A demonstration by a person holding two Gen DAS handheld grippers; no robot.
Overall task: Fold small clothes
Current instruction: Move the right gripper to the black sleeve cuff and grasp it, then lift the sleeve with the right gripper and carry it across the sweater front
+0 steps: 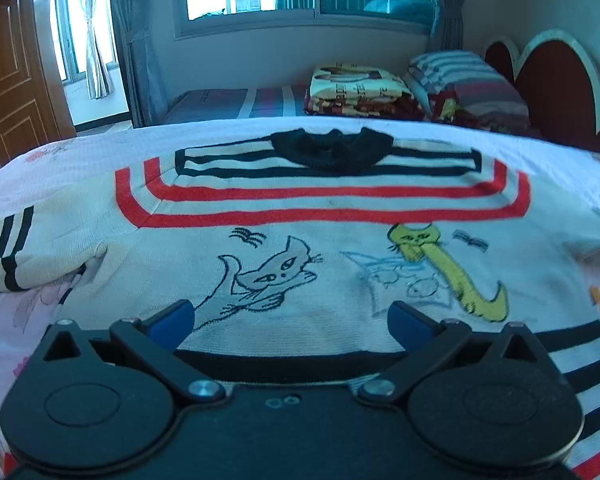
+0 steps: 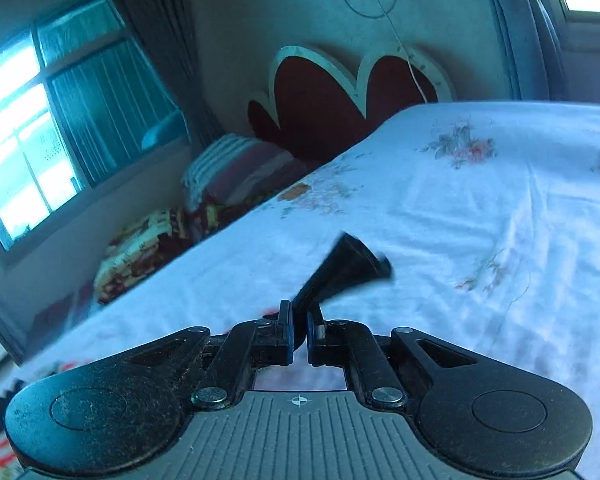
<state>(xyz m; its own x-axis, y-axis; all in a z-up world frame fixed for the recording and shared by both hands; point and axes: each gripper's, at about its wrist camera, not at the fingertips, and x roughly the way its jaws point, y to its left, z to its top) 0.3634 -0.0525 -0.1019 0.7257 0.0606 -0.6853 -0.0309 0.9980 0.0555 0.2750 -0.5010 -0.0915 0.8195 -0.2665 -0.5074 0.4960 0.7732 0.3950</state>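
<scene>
**Sweater flat on bed, right gripper pinching dark cloth**

Floral bedsheet point(image 2: 480, 208) has plenty of bare room on the right-wrist side; its far edge runs diagonally, with a second bed and the heart-shaped headboard point(image 2: 320, 100) beyond. No containers in view. A folded blanket point(image 1: 356, 88) and striped pillow point(image 1: 468, 80) sit on that far bed, well apart from the work.

Small sweater point(image 1: 300, 248) lies spread flat, black collar point(image 1: 332, 152) at the far edge, hem nearest. Left gripper point(image 1: 292, 320) hangs over the lower body just above the hem, jaws wide apart, nothing between them. Right gripper point(image 2: 299, 332) is clamped on a strip of black fabric point(image 2: 348, 264) that fans out past the tips; which part of the garment, can't tell.
</scene>
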